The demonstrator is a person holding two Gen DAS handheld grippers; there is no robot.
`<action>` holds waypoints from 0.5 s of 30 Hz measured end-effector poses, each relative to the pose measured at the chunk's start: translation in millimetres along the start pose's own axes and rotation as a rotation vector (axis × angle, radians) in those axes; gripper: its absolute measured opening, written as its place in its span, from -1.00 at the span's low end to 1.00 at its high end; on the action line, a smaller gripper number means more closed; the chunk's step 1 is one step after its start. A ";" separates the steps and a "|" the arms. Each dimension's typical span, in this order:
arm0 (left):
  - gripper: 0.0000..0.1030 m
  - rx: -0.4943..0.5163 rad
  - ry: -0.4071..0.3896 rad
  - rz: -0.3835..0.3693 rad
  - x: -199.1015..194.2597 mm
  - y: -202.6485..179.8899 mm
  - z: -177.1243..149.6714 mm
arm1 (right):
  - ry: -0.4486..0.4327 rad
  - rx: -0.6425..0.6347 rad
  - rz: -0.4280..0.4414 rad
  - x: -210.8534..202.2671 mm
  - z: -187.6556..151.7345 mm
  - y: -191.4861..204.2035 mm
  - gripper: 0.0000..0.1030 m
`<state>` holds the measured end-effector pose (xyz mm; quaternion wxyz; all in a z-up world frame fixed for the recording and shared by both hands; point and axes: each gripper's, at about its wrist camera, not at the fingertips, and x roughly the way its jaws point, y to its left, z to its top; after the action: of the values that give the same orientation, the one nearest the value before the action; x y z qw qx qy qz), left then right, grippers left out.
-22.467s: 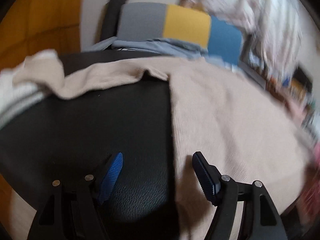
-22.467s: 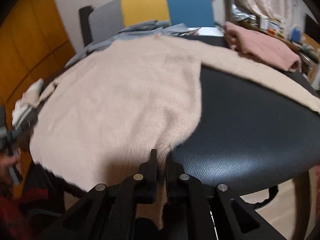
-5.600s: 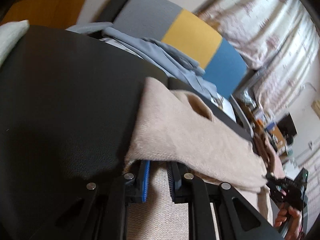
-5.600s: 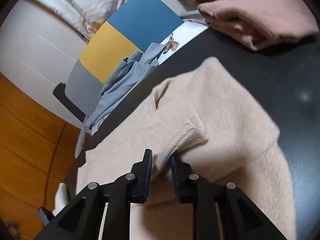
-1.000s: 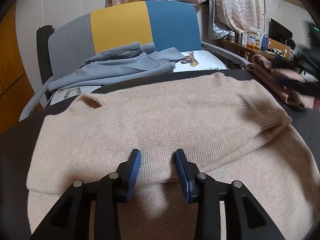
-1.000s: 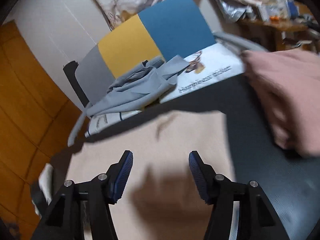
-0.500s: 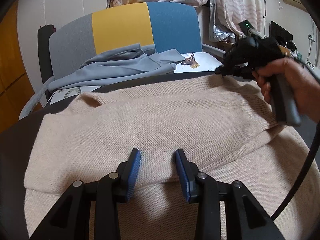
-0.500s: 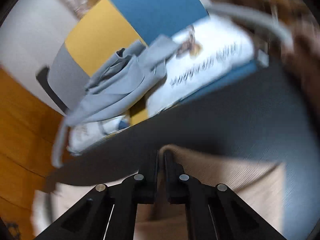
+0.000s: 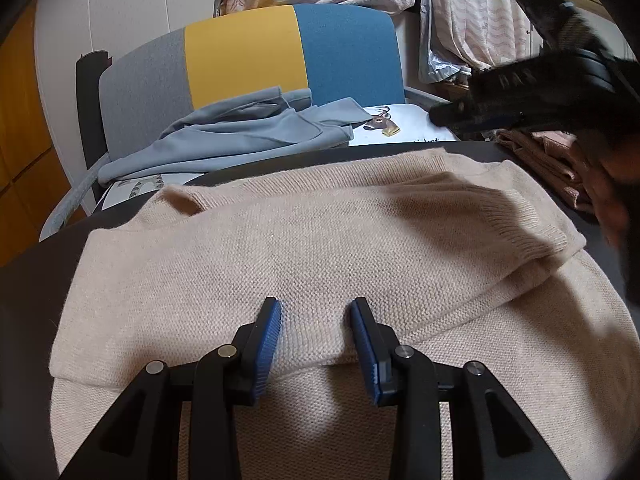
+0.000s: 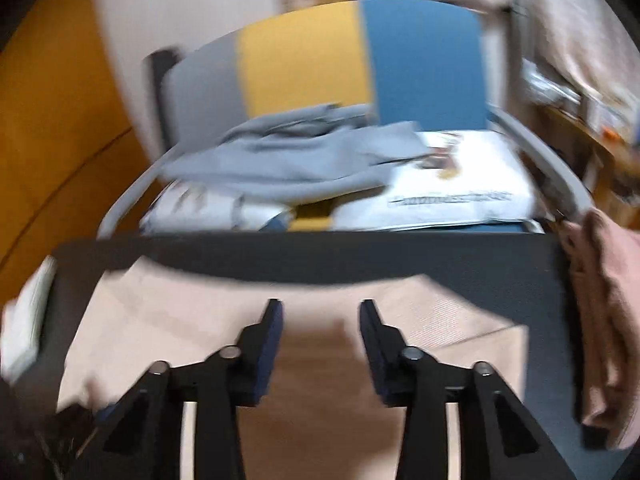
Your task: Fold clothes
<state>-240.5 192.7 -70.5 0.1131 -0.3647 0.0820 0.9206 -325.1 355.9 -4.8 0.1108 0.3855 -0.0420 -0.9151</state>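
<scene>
Beige knit sweater [image 9: 320, 240], part-folded on the black table [image 9: 40, 280]. Left gripper [image 9: 316, 332] parted, pads astride a ridge at the folded layer's near edge; whether pinching it, cannot tell. Right gripper [image 10: 320, 328] unclenched over the far part, jaws just been opening, nothing between them. Likely risks: loose knit springing back; ribbed cuff [image 9: 532, 236] sliding off; a snag dragging the layers askew. Beyond, on the chair [image 9: 288, 52], a white cushion [image 10: 460, 196]: deer picture, printed line too blurred to read.
</scene>
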 end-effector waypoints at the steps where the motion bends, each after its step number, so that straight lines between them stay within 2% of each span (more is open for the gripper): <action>1: -0.28 -0.002 0.000 -0.002 0.0 0.4 0.2 | 0.018 -0.026 0.005 1.8 -6.1 11.2 -0.37; 6: -0.28 -0.011 0.008 -0.017 0.1 2.7 1.8 | 0.106 -0.107 -0.058 31.6 -37.8 39.0 -0.37; 8: -0.28 -0.022 0.017 -0.037 -0.5 5.4 3.4 | 0.044 -0.134 -0.100 35.9 -52.2 41.8 -0.38; 12: -0.29 -0.157 0.014 -0.260 -11.8 40.4 17.7 | 0.017 -0.201 -0.183 35.6 -58.7 53.4 -0.35; 13: -0.29 -0.200 -0.008 -0.302 -15.3 56.4 26.5 | 0.016 -0.205 -0.187 36.0 -58.8 53.6 -0.34; 15: -0.29 -0.244 -0.017 -0.291 -12.3 82.4 45.7 | 0.014 -0.204 -0.187 35.8 -58.9 52.3 -0.33</action>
<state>-283.7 122.4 -23.4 0.2005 -0.3761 -0.0849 0.9006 -298.3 297.2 -62.4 0.0639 0.3809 0.0880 -0.9182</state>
